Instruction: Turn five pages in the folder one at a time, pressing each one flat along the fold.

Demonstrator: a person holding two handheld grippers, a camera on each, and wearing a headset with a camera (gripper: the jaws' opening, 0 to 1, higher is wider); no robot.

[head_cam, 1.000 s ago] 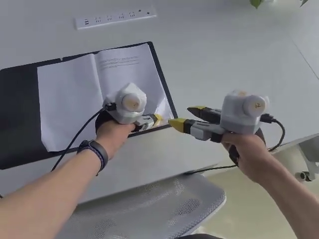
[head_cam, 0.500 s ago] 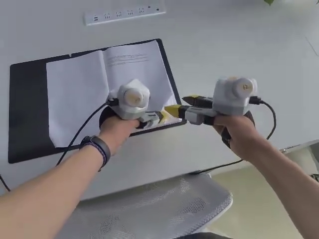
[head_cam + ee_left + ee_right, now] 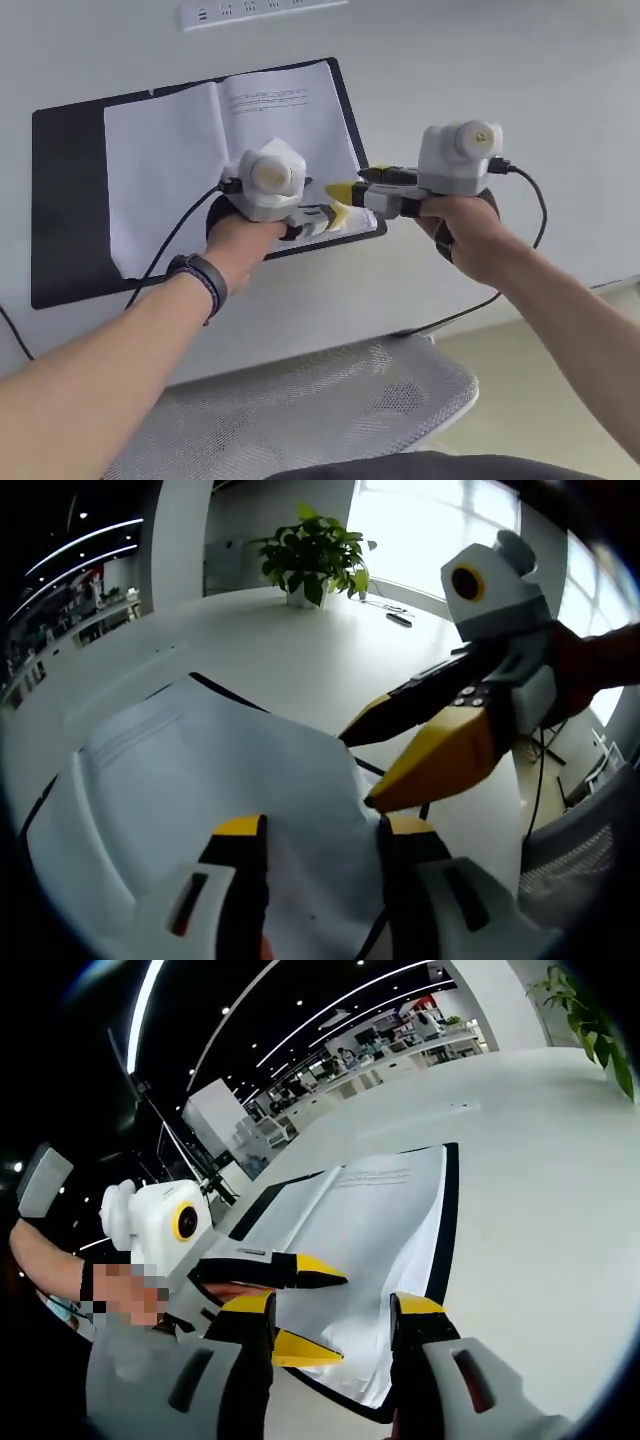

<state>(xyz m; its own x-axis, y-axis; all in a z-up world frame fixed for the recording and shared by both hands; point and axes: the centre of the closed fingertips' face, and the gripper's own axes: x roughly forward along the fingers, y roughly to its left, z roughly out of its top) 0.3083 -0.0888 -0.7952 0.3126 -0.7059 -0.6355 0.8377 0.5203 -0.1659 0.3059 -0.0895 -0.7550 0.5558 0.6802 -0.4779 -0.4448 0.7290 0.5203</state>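
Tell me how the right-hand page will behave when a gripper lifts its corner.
Probably floppy: the page is a thin white sheet, and its near corner looks bowed up by the left gripper. It is likely very light, so it may slip from loosely closed jaws. The black folder lies flat and should probably stay put.

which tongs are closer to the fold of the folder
Left. The left tongs hover over the lower corner of the right page; the right tongs reach in from beyond the right edge of the folder, farther from the fold.
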